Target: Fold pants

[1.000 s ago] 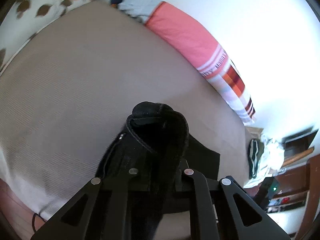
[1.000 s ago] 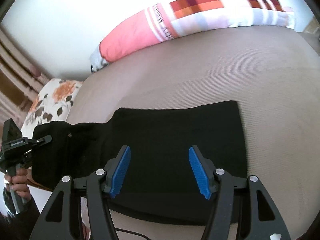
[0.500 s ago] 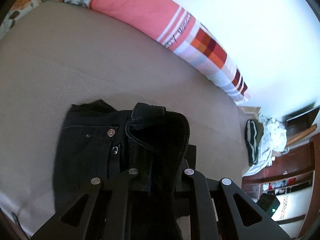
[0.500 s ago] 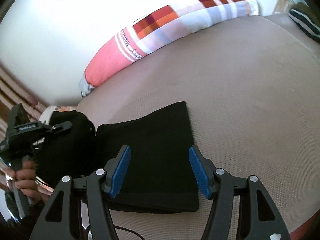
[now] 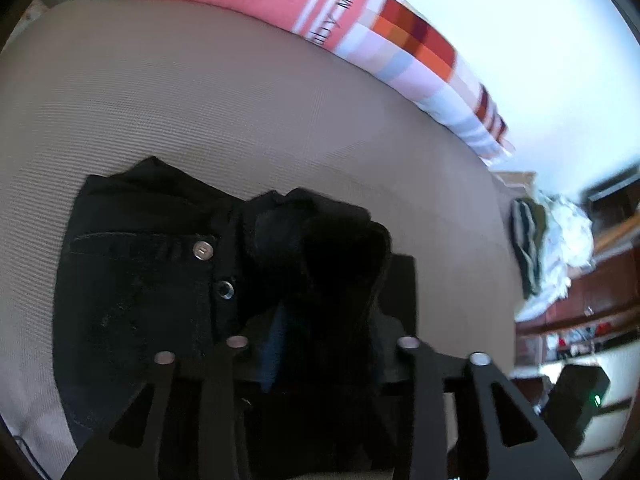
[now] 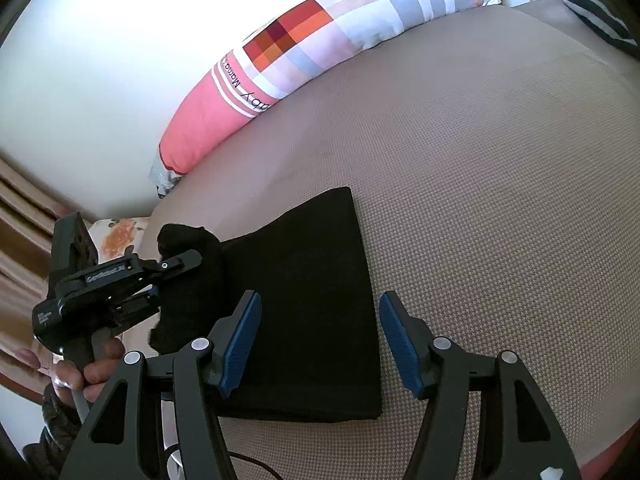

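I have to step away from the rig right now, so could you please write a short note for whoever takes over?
Left gripper: jaws opening, with the bunched waistband end of the black pants between them, brought over the folded part.
Right gripper: jaws open, empty, hovering above the folded legs.
Pants: on the beige bed cover, legs already folded into a flat rectangle; button and pocket face up in the left wrist view.
Done: legs folded, waist end carried across.
Left: free the waist end, lay it flat, smooth the stack.
The striped pillow lies by the wall, clear of the work.

Beige bed cover (image 6: 480, 184), long pink patchwork pillow (image 6: 304, 52), white wall (image 6: 100, 60)
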Demonstrator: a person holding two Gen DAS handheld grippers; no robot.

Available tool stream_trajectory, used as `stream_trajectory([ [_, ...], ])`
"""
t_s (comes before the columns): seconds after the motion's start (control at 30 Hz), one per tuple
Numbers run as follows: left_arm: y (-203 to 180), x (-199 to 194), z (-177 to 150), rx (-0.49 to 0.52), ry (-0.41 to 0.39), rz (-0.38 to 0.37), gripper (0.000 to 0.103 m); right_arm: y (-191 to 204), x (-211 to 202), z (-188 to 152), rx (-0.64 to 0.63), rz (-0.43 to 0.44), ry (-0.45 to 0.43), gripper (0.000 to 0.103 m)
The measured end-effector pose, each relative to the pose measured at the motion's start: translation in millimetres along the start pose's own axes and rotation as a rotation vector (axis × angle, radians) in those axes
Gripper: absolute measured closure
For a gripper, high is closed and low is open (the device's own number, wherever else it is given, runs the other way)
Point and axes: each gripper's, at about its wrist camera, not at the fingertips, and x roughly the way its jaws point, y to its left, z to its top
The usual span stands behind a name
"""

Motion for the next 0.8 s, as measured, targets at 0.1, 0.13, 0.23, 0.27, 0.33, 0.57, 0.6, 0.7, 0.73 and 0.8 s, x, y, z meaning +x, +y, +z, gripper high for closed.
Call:
stream_trajectory([
  [0.1,-4.5,-10.1,-7.0,0.033,0.015,-0.063,0.052,-0.3,3.6,-0.3,0.0,-0.008,0.01,0.043],
  [0.13,-6.8,-15.3,-8.9,0.054,0.01,-0.076,0.047,0.1,5.1,-0.6,-0.004,-0.01,0.014,0.043],
  [0.23,-7.7,-38.5,-16.6,0.133,-0.062,-0.05,0.038,3.5,12.3,-0.3,-0.022,-0.006,0.045,0.043],
  [0.27,-5.7,-45.9,-19.3,0.156,-0.094,-0.024,0.038,5.6,14.8,0.0,-0.027,0.004,0.059,0.043],
  [0.33,3.9,-59.6,-24.4,0.183,-0.146,0.04,0.038,12.7,21.9,2.6,-0.053,0.037,0.101,0.043],
  [0.57,59.8,-77.6,-32.4,0.123,-0.222,0.222,0.038,32.9,61.5,19.0,-0.138,0.169,0.255,0.043],
  [0.6,68.8,-78.0,-33.6,0.108,-0.224,0.243,0.038,33.8,69.4,21.2,-0.145,0.167,0.275,0.043],
  [0.7,90.4,-79.8,-38.7,0.06,-0.23,0.262,0.038,33.4,89.5,27.2,-0.143,0.175,0.319,0.042],
  [0.73,97.1,-80.2,-40.6,0.044,-0.23,0.264,0.038,33.5,95.4,29.4,-0.149,0.172,0.326,0.042],
  [0.8,106.5,-79.7,-43.4,0.018,-0.225,0.264,0.038,33.7,104.3,32.8,-0.166,0.176,0.337,0.042],
])
